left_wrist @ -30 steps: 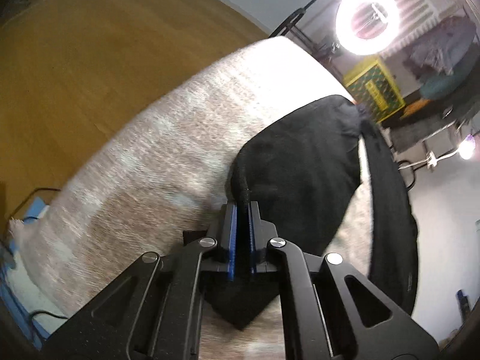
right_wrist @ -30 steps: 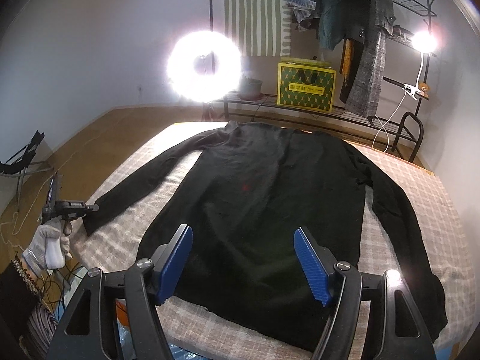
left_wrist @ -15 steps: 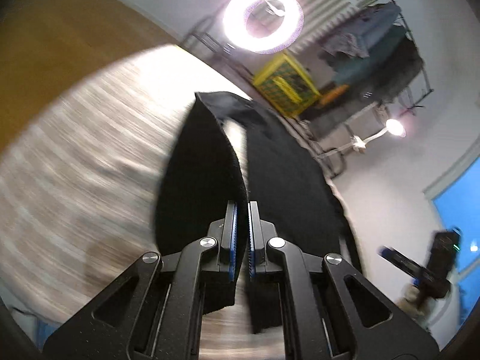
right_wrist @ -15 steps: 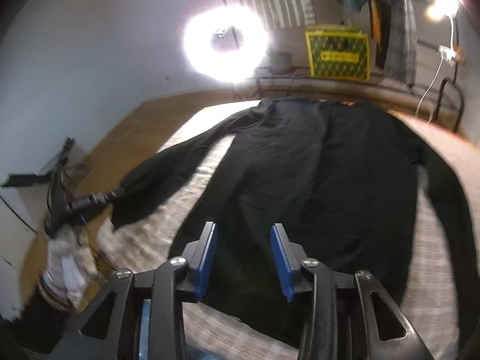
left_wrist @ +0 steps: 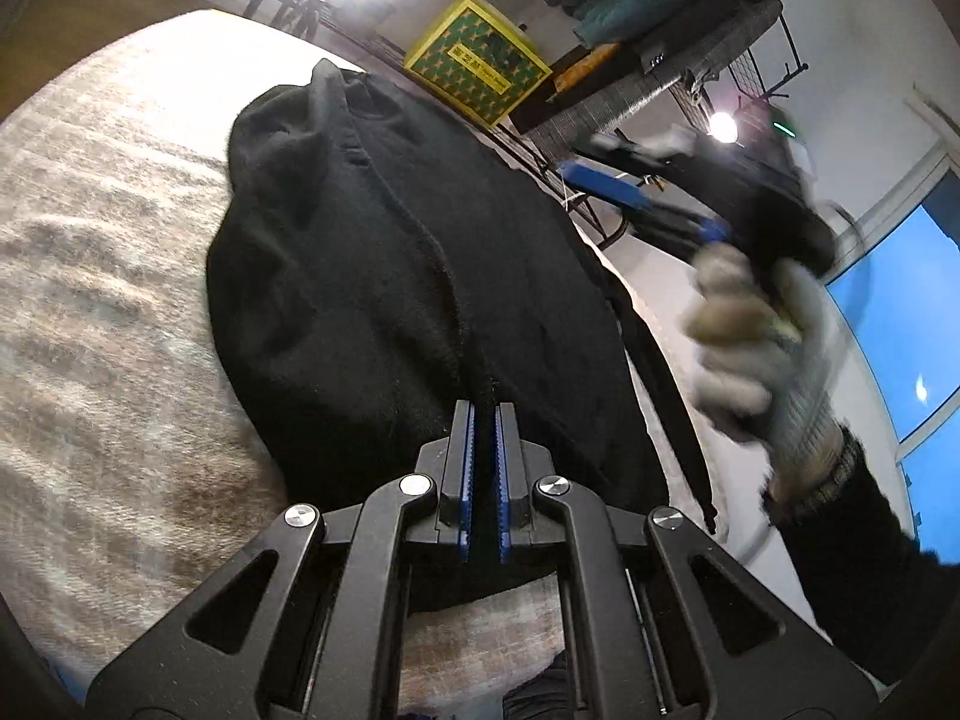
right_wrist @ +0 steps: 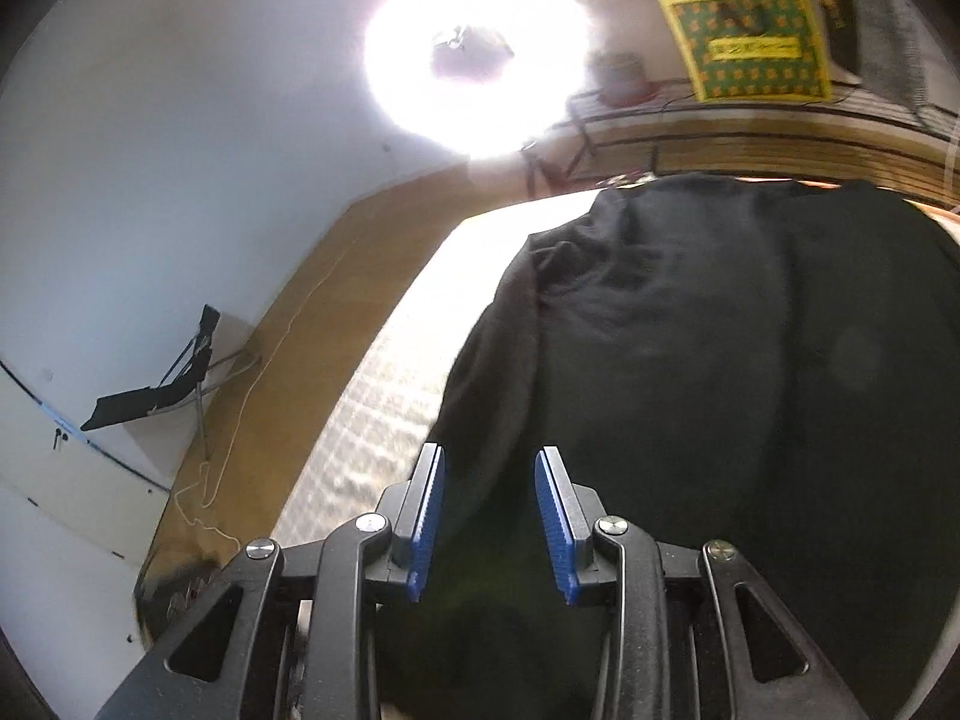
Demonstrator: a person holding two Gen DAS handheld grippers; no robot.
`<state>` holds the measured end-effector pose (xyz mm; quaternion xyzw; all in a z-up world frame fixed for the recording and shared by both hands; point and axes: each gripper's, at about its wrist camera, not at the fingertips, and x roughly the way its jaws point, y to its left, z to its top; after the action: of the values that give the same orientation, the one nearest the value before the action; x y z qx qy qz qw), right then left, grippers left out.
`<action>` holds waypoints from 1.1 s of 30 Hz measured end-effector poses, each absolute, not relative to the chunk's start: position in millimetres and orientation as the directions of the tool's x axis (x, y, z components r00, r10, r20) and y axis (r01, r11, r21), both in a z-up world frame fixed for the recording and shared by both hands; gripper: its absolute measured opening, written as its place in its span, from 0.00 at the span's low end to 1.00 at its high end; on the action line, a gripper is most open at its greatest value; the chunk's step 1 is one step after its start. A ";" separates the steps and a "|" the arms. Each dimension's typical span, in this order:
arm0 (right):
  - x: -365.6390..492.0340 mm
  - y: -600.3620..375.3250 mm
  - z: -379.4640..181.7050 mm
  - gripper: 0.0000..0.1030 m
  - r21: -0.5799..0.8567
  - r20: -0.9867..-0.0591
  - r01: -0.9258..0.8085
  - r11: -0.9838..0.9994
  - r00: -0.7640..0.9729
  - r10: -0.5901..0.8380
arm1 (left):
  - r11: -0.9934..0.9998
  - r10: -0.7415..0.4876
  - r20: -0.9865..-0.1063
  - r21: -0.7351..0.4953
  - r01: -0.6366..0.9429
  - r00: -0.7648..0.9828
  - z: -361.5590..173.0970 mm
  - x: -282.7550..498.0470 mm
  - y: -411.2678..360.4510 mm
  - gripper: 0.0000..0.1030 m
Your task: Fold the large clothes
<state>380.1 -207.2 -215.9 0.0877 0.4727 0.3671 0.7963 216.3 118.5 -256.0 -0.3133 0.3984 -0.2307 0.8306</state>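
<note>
Gloved hand (left_wrist: 756, 348) shows only from left wrist.

The sweater (left_wrist: 390, 276) is lying on the bed (left_wrist: 108, 276), one sleeve folded over its body. The left tongs (left_wrist: 483, 420) are sitting at its near edge, pinching the sleeve end. The right tongs (right_wrist: 489, 480) are hanging above the sweater's near left side. Behind the bed, a box (left_wrist: 477, 69) is standing on a low rack, with a ring lamp (right_wrist: 474, 48) to its left.
</note>
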 end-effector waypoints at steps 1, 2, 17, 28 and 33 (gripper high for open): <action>393.3 -193.9 -222.1 0.33 0.491 -0.694 -0.501 0.713 0.271 0.667 | 0.695 -0.632 -0.514 -0.707 0.131 0.580 -254.8 215.1 121.2 0.04; 402.1 -184.6 -226.0 0.33 0.495 -0.697 -0.499 0.711 0.261 0.668 | 0.692 -0.631 -0.508 -0.711 0.129 0.586 -253.0 212.8 126.5 0.04; 532.3 -74.1 -300.9 0.37 0.541 -0.737 -0.377 0.752 0.219 0.639 | 0.703 -0.640 -0.511 -0.691 0.169 0.574 -247.4 196.3 133.9 0.04; 554.6 -36.5 -315.8 0.09 0.457 -0.799 -0.402 0.793 0.207 0.565 | 0.702 -0.645 -0.513 -0.690 0.175 0.566 -250.1 202.7 142.2 0.04; 550.3 -37.2 -306.0 0.03 0.385 -0.816 -0.442 0.810 0.248 0.523 | 0.720 -0.638 -0.530 -0.669 0.187 0.559 -251.6 202.0 135.6 0.04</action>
<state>550.3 -37.2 -306.0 0.0381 0.5317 0.3057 0.7889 202.0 135.6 -251.6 -0.2819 0.3999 -0.2464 0.8366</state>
